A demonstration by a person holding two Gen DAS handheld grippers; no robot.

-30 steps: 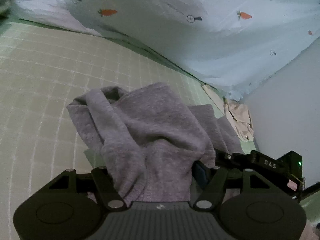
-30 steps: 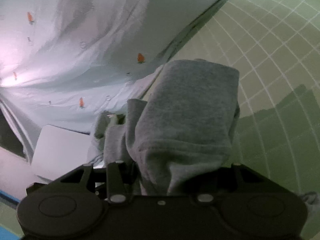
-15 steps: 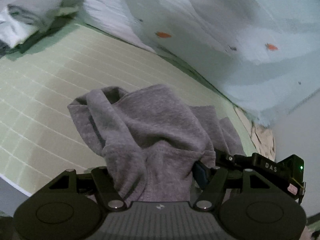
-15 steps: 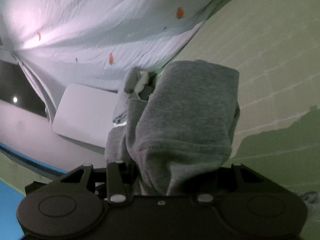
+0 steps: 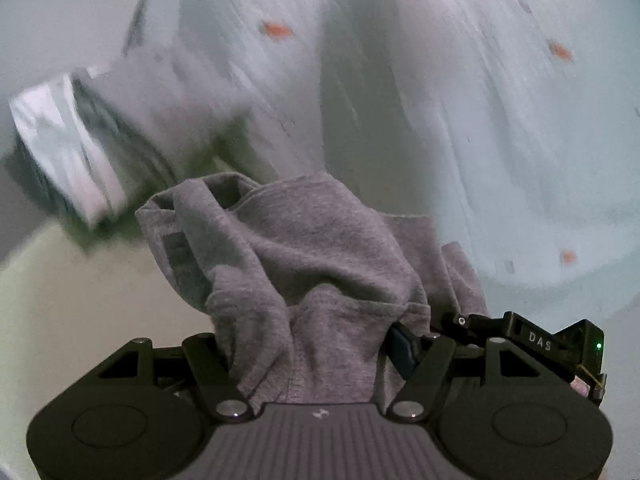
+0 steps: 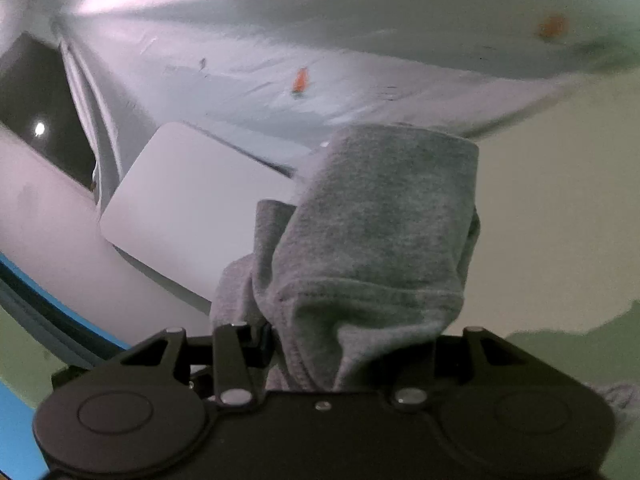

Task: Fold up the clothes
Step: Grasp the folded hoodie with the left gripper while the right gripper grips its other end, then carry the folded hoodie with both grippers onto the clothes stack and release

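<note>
A folded grey sweatshirt-cloth garment (image 5: 304, 264) hangs bunched between both grippers, lifted off the bed. My left gripper (image 5: 312, 320) is shut on one end, and the cloth covers its fingertips. My right gripper (image 6: 352, 312) is shut on the other end (image 6: 380, 232), its fingertips also buried in fabric. In the left wrist view the right gripper's black body (image 5: 532, 344) sits close by at the lower right. Both views are motion-blurred.
A stack of folded clothes (image 5: 80, 148) lies on the green checked mat (image 5: 60, 300) ahead to the left. A pale blue sheet with carrot prints (image 5: 480, 120) fills the background. A white flat pillow (image 6: 192, 204) and a blue edge (image 6: 16, 420) lie left in the right wrist view.
Both grippers have swung across and upward with the garment still held. The mat has slid out of view, and the folded stack and the sheet have come much closer.
</note>
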